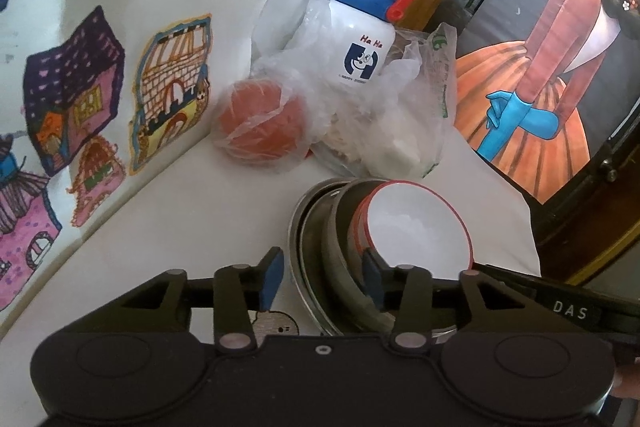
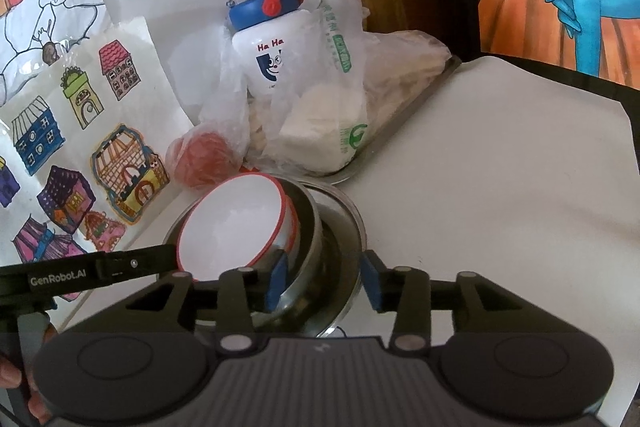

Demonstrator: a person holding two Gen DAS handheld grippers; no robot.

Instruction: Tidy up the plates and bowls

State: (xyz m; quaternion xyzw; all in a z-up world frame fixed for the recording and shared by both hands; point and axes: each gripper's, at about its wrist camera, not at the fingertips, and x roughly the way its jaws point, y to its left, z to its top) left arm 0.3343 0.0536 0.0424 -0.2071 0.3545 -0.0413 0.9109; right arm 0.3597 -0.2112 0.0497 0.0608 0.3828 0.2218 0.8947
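From the left wrist, the left gripper [image 1: 320, 279] stood released, jaws straddling the rims of the steel bowls [image 1: 320, 251] on the white table [image 1: 180, 227], apparently after nesting the red-rimmed white bowl [image 1: 416, 227] inside. From the right wrist, the right gripper [image 2: 324, 281] likewise stood unclenched around the stack's rim, the white bowl tilted within.

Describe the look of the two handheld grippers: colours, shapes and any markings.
Both are alike. The left gripper has a wide matt black body with two round domes, black linkage arms with silvery pivot pins, and blue pads on the jaws. The right gripper adds a ribbed grey centre panel. White lettering reads "DAS" and "GenRobot.AI".
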